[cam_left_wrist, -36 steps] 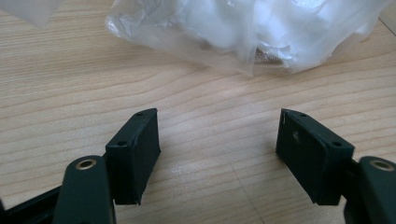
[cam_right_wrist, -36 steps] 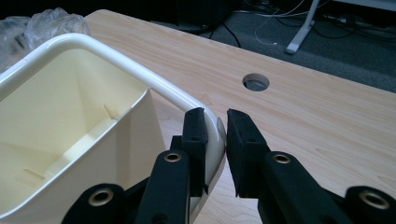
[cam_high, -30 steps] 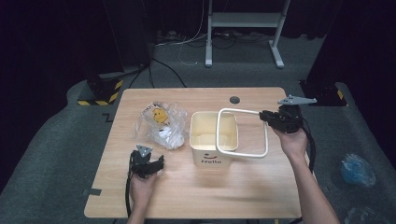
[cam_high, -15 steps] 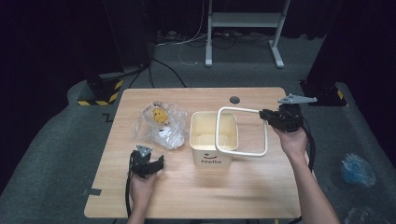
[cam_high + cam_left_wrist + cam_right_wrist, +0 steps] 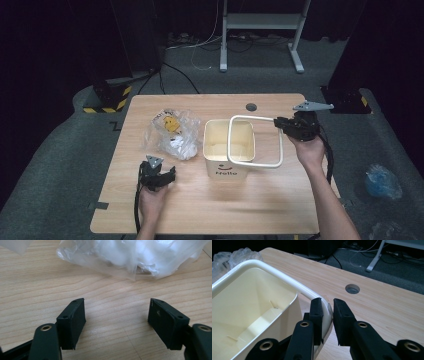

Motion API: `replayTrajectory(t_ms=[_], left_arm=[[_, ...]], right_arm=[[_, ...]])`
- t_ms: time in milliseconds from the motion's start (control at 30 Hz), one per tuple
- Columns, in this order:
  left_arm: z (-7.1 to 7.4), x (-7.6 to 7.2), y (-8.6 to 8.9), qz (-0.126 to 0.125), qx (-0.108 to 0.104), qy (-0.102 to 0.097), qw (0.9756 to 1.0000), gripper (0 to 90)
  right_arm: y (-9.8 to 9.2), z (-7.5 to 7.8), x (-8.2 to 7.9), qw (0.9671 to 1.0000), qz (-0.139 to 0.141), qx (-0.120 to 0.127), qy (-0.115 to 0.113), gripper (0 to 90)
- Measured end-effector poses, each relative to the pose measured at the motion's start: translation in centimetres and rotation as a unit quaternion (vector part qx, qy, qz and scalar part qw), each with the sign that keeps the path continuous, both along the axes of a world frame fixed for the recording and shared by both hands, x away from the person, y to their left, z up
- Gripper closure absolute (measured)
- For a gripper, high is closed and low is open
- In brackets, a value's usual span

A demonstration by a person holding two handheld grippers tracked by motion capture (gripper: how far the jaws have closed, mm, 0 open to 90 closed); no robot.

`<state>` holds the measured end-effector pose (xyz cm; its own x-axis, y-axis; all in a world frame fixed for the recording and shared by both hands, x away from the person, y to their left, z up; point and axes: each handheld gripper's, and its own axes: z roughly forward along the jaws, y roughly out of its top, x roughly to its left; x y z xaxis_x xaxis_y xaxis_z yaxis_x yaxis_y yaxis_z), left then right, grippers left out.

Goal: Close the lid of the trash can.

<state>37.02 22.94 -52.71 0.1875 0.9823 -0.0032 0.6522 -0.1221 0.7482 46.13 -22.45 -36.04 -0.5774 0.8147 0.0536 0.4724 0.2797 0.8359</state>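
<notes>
Bin: cream rectangular plastic bin on the wooden tabletop, nothing inside.
Right tongs: clamped on the bin's white plastic rim ring.
Left tongs: wide open, holding nothing.
Bag: crumpled clear plastic bag, contents unclear.

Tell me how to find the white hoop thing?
Find the wooden table, then the cream bin marked "Hello" in its middle. The white ring hangs tilted over the bin's right side, pinched by the right gripper; it is an open rounded-square frame, not a box.

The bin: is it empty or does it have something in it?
Empty as far as it shows. The right gripper view looks into the bin and shows bare cream walls and floor; the high view shows nothing inside either.
</notes>
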Motion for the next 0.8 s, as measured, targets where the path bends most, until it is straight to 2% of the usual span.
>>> replayTrajectory(t_ms=[800], left_arm=[[0.0,0.0,0.0,0.0,0.0,0.0,1.0,30.1]], right_arm=[[1.7,-0.7,0.9,0.9999,0.012,0.004,0.011,78.4]])
